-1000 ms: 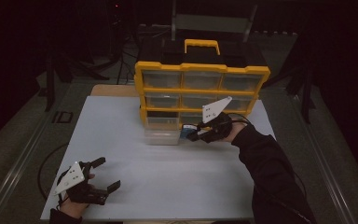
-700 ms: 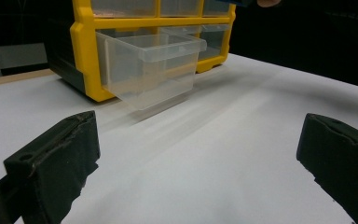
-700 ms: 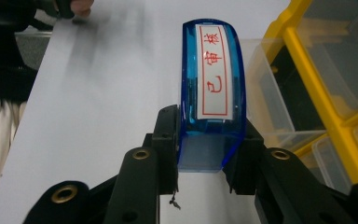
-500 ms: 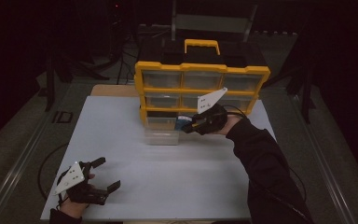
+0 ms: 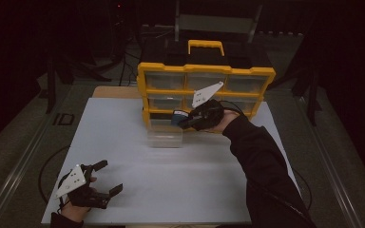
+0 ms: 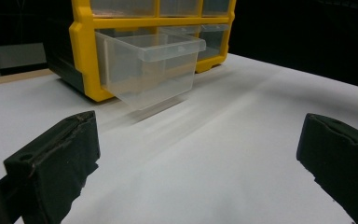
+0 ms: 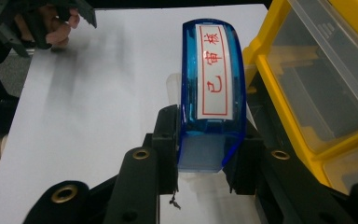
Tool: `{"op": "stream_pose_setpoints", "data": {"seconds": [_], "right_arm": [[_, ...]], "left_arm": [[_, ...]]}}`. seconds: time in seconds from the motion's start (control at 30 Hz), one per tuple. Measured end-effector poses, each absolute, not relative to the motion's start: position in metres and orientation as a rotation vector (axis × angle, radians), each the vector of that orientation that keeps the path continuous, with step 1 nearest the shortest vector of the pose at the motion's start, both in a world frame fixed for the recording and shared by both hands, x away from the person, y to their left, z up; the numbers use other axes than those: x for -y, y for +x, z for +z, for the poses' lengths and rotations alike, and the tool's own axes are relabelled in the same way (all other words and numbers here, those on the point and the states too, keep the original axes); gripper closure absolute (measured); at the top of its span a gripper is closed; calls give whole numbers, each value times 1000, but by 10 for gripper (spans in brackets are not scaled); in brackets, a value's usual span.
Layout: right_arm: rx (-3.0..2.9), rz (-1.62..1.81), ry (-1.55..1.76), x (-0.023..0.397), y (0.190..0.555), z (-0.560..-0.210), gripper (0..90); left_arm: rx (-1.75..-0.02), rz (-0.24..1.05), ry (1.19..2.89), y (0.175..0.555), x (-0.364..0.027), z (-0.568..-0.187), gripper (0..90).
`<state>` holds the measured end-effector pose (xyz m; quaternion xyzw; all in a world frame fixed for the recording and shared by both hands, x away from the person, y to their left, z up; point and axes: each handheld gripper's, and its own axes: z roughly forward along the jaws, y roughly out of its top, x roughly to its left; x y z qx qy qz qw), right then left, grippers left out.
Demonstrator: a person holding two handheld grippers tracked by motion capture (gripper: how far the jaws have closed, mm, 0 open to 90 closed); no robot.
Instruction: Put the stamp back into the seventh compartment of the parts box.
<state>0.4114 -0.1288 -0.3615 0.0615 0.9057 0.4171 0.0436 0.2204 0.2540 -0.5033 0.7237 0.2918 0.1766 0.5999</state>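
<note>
Blue stamp point(image 7: 213, 98) clamped in right hand-held gripper point(image 7: 200, 140), carried near pulled-out clear drawer point(image 5: 165, 135) of yellow organizer point(image 5: 205, 90); next: lowered into drawer, released. Left hand-held gripper point(image 5: 105, 180) wide open, empty, on surface point(image 5: 180, 185).

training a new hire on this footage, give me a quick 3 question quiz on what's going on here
1. True or false: the right gripper is shut on a blue stamp with a red-printed label.
2. Which drawer of the yellow drawer organizer is pulled out? A) top right B) bottom left C) middle centre
3. In a few words: how do the left gripper's jaws stand, and what is between them?

Key
1. True; its jaws press the stamp's two sides.
2. B; the clear drawer juts out from the bottom row, at the left of the high view.
3. Wide open, nothing between them; it rests low over the white table, near its front left corner.
</note>
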Motion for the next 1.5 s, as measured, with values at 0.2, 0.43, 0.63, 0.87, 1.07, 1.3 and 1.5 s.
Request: {"op": "stream_pose_setpoints", "data": {"seconds": [0.2,0.43,0.63,0.87,1.07,1.3,1.5], "right_arm": [[-2771,1274,224,121,417,-362,694],[-2765,1282,271,113,422,-364,694],[-2753,1290,324,104,428,-366,694],[-2756,1269,371,92,435,-374,695],[-2755,1265,400,85,441,-381,694],[-2770,1250,434,78,447,-393,694],[-2801,1230,456,73,448,-405,694]], "left_arm": [[-675,408,1679,220,-254,-503,0],[-673,407,1679,220,-254,-503,0],[-670,407,1684,221,-254,-504,0],[-668,406,1684,220,-253,-504,0],[-666,404,1684,221,-253,-504,0],[-664,401,1686,221,-253,-504,0],[-665,396,1687,221,-253,-504,0]]}}
